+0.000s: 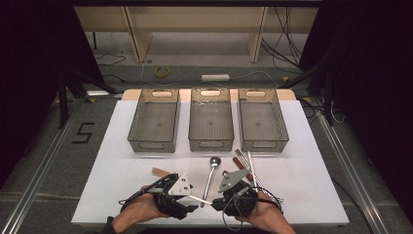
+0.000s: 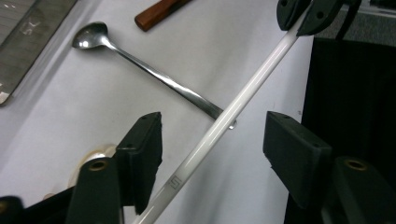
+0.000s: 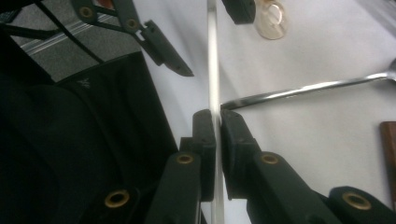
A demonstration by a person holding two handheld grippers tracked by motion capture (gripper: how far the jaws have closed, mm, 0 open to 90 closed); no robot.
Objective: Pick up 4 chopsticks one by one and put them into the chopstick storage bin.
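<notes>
In the right gripper view the right gripper has its two black jaws pressed together on a thin white stick, which runs straight up from between the pads toward twelve o'clock. At the top of that view the left gripper's jaws stand on either side of the same stick, one at eleven o'clock and one at one o'clock, not touching it. In the left gripper view the left gripper has its jaws well apart with the white stick slanting between them from seven o'clock to one o'clock; the pads are clear of it on both sides, though the left pad is just beside it. The stick's far end is clamped in the right gripper's jaws at one o'clock in that view. Under the stick lies a metal spoon, its bowl toward ten o'clock. In the high view both hands come in from six o'clock, the left gripper and the right gripper facing each other tip to tip, with the stick bridging them just above the white table. Three grey bins stand in a row toward twelve o'clock.
</notes>
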